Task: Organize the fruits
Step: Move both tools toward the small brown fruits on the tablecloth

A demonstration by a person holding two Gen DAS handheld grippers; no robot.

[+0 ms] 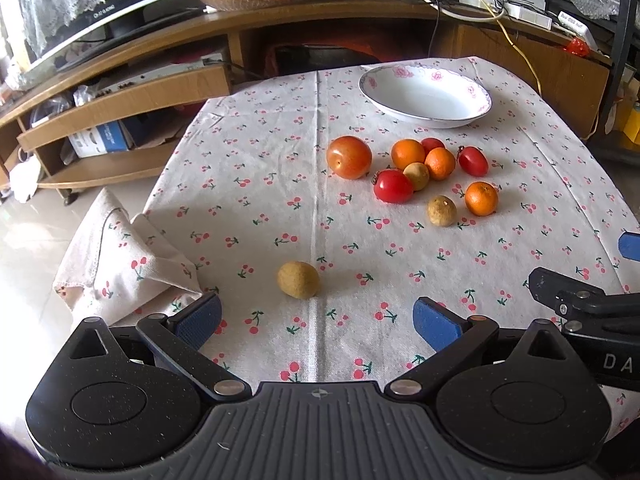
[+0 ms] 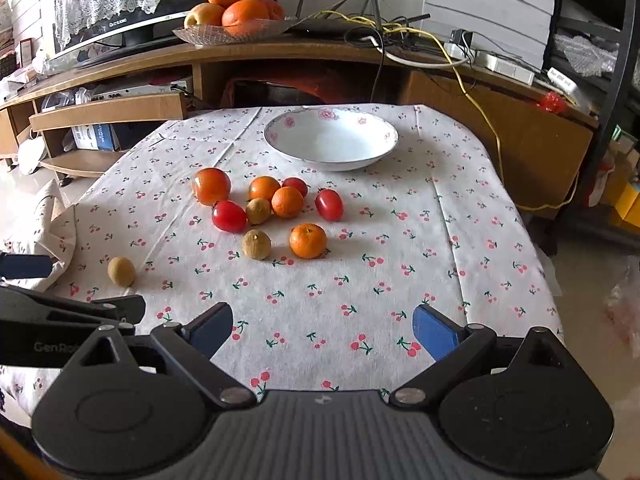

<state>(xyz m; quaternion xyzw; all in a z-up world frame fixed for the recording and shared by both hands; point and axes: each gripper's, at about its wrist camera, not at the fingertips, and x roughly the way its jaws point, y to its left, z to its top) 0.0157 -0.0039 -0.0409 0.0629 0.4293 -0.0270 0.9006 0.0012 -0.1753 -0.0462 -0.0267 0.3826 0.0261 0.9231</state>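
A white floral bowl (image 1: 426, 94) (image 2: 331, 138) stands empty at the far side of the cherry-print tablecloth (image 1: 280, 208). In front of it lies a cluster of fruit: a large red-orange plum (image 1: 349, 157) (image 2: 211, 186), small oranges (image 1: 481, 198) (image 2: 307, 241), red cherry tomatoes (image 1: 393, 186) (image 2: 229, 216) and brown longans (image 1: 441, 211) (image 2: 256, 244). One longan (image 1: 299, 279) (image 2: 121, 271) lies apart, just ahead of my left gripper (image 1: 318, 318), which is open and holds nothing. My right gripper (image 2: 322, 326) is open too, over bare cloth near the front edge.
A wooden TV stand (image 2: 280, 52) behind the table carries a glass dish of big oranges (image 2: 236, 8), a television and tangled cables. The cloth hangs bunched off the table's left corner (image 1: 120, 256). Each gripper's arm shows at the edge of the other's view.
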